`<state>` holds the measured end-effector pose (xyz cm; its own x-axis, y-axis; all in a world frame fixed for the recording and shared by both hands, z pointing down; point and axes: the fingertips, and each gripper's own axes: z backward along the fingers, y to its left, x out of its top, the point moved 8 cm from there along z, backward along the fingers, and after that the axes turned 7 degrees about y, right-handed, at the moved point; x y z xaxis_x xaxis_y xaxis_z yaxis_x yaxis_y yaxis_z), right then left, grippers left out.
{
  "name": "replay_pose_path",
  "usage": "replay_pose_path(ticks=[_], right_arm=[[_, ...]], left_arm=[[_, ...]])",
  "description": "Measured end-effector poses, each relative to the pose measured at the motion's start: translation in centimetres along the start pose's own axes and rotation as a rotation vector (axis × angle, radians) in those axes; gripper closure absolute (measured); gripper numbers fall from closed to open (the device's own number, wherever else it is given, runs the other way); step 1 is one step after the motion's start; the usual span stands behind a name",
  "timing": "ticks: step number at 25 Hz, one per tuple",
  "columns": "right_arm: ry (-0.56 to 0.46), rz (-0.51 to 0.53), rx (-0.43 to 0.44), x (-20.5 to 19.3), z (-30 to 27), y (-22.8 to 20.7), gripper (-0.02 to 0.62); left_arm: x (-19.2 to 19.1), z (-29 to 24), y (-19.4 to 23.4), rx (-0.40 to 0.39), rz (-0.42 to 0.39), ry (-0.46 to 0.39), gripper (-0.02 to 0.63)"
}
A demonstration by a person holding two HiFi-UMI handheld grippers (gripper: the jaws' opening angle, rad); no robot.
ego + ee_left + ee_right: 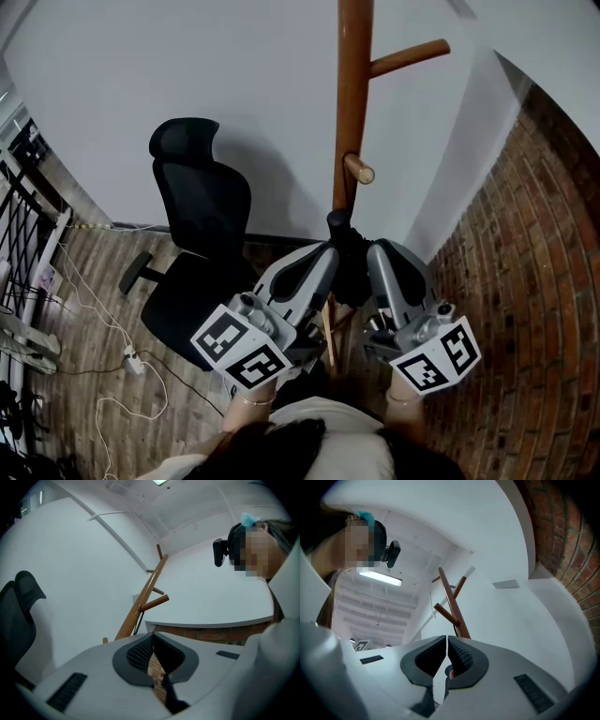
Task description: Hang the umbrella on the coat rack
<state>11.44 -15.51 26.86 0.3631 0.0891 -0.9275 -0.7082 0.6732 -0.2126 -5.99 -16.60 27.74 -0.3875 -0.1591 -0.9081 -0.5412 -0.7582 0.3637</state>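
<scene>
Wooden coat rack (pixel 352 94), black umbrella (pixel 349 267) between left tongs (pixel 328 251) and right tongs (pixel 376 249), both pairs closed

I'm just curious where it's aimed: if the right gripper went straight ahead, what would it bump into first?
Probably the coat rack: in the right gripper view its wooden pole rises just past the tips of the right gripper. How far off is unclear; a white wall lies behind.
</scene>
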Motion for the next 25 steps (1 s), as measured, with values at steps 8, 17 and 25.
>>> replay_pose_path(ticks=[8, 17, 25], right_arm=[[0.009, 0.007, 0.03, 0.4, 2.0, 1.9, 0.558], [0.026, 0.019, 0.033, 0.7, 4.4, 4.0, 0.558], [0.032, 0.029, 0.028, 0.9, 5.8, 5.7, 0.558]], left_arm=[[-0.3, 1.6, -2.8, 0.011, -0.018, -0.009, 0.594], [-0.8, 3.8, -5.4, 0.023, -0.026, -0.016, 0.594], [-1.0, 5.3, -7.2, 0.026, -0.029, -0.015, 0.594]])
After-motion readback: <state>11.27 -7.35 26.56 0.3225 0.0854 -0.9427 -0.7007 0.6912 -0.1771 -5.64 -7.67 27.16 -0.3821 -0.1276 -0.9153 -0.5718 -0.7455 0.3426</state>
